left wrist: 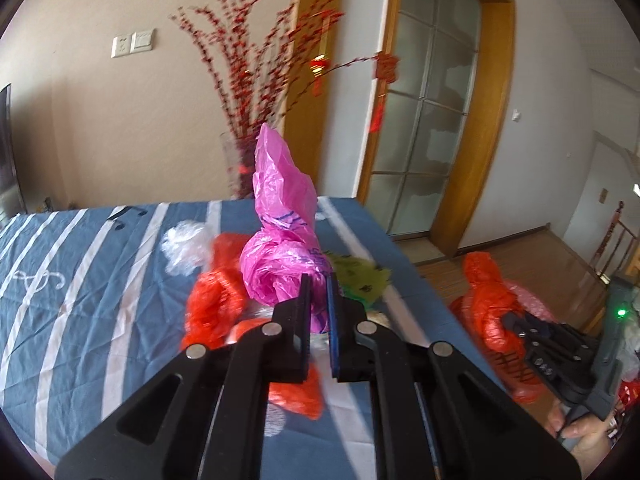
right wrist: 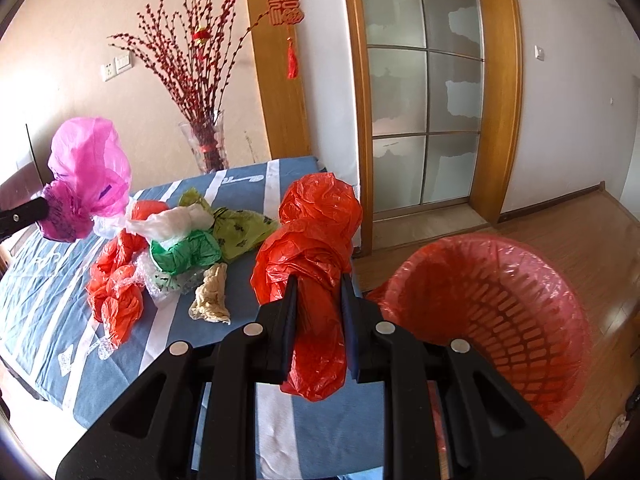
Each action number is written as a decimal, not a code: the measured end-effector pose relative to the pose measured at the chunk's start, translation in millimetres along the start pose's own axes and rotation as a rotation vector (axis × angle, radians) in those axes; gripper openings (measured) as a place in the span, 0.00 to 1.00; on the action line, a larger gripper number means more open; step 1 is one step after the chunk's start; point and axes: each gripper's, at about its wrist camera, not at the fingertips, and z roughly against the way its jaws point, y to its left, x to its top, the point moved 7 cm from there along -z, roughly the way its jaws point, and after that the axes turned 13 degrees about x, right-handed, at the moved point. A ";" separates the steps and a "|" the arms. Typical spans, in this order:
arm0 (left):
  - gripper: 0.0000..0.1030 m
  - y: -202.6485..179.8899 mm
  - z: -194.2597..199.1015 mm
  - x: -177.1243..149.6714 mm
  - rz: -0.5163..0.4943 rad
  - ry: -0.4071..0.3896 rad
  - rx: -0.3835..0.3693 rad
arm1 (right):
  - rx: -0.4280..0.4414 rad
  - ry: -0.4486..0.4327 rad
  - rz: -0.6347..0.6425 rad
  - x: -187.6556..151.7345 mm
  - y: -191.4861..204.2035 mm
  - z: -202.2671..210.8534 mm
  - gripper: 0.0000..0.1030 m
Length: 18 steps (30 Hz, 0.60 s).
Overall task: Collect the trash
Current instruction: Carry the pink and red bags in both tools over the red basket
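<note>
Left fingers [left wrist: 318, 304] grip 1 pink bag [left wrist: 280, 240] | right fingers [right wrist: 318, 304] grip 1 red bag [right wrist: 312, 248]

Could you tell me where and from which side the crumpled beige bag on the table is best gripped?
Probably from above, across the narrower upper neck of the beige bag: it lies flat on the table, apart from the green bag, so the tongs could close there without catching neighbours.

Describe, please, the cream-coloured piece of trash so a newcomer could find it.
On the blue striped tablecloth, look at the pile's near edge. The crumpled cream plastic bag lies just below the green plastic bag; it is the only pale beige piece.
</note>
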 end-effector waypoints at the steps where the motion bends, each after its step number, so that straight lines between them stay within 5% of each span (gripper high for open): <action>1: 0.08 -7.9 4.3 2.4 -0.006 -0.009 -0.017 | -0.006 -0.005 0.000 1.3 -3.2 3.9 0.20; 18: 0.08 -176.6 5.5 -16.7 -0.154 0.020 -0.341 | -0.139 -0.110 -0.083 15.9 -81.3 79.7 0.20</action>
